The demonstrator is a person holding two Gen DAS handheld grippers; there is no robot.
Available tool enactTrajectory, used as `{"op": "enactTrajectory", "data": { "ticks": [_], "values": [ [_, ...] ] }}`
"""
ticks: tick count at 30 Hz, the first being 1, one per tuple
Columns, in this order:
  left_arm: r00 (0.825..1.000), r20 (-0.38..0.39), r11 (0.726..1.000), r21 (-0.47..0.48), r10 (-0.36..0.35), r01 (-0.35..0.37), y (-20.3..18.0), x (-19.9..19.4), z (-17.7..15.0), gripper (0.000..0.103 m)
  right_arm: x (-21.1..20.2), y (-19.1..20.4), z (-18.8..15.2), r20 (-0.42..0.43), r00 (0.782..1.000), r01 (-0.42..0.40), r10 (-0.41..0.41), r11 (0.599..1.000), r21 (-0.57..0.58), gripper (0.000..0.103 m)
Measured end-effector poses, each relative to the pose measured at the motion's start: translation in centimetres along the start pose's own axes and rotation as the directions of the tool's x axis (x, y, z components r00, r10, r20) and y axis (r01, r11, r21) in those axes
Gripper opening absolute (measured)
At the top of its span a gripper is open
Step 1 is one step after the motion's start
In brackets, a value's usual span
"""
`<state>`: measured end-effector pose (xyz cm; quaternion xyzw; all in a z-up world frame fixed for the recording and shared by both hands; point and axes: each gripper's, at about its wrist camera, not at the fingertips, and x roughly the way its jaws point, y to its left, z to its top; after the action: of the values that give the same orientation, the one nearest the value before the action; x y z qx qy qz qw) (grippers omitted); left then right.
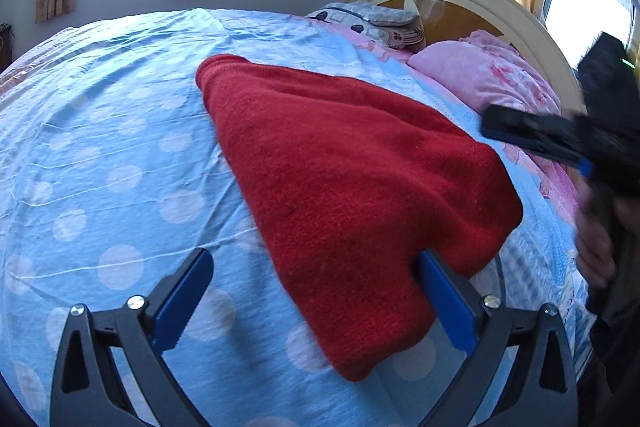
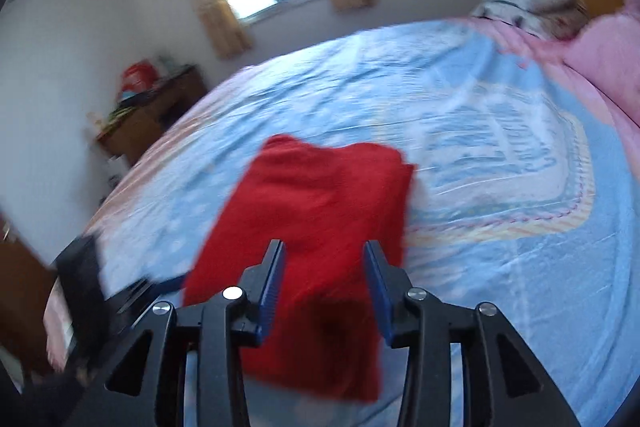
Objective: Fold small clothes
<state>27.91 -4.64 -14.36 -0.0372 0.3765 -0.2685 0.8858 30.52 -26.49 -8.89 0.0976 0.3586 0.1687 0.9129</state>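
Looking over the big blue bed, I saw the red sweater folded near its middle. I thought pressing it flat would tidy it. My left gripper was wide open, one finger touching the cloth. My right gripper was half open, holding nothing.

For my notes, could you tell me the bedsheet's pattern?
Light blue bedsheet with pale polka dots, clearest in the left wrist view.
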Motion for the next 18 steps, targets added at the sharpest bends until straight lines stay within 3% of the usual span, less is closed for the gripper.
{"op": "enactTrajectory", "data": {
  "ticks": [3, 6, 8, 14, 18],
  "values": [
    [1.000, -0.001, 1.000, -0.005, 0.000, 0.000, 0.1, 0.1, 0.2, 0.103, 0.2, 1.6, -1.9, -0.057, 0.998, 0.006, -0.009, 0.999, -0.047, 0.045],
    [1.000, 0.002, 1.000, -0.012, 0.002, -0.002, 0.3, 0.1, 0.2, 0.103, 0.8, 1.2, -3.6, -0.106, 0.993, 0.046, -0.048, 0.999, -0.023, 0.044],
    [1.000, 0.001, 1.000, -0.014, 0.003, -0.003, 0.4, 0.1, 0.2, 0.103, 1.1, 0.6, -4.6, -0.124, 0.991, 0.058, -0.059, 0.998, -0.008, 0.003],
    [1.000, 0.006, 1.000, -0.015, -0.004, 0.005, 0.5, 0.1, 0.2, 0.103, -1.8, -0.5, -5.6, -0.085, 0.993, 0.089, -0.085, 0.995, 0.038, 0.004],
    [1.000, -0.008, 1.000, 0.000, -0.007, 0.007, 0.3, 0.3, 0.1, 0.103, -0.1, -2.3, -7.3, -0.152, 0.980, 0.141, -0.130, 0.988, 0.068, 0.004]
  ]
}}
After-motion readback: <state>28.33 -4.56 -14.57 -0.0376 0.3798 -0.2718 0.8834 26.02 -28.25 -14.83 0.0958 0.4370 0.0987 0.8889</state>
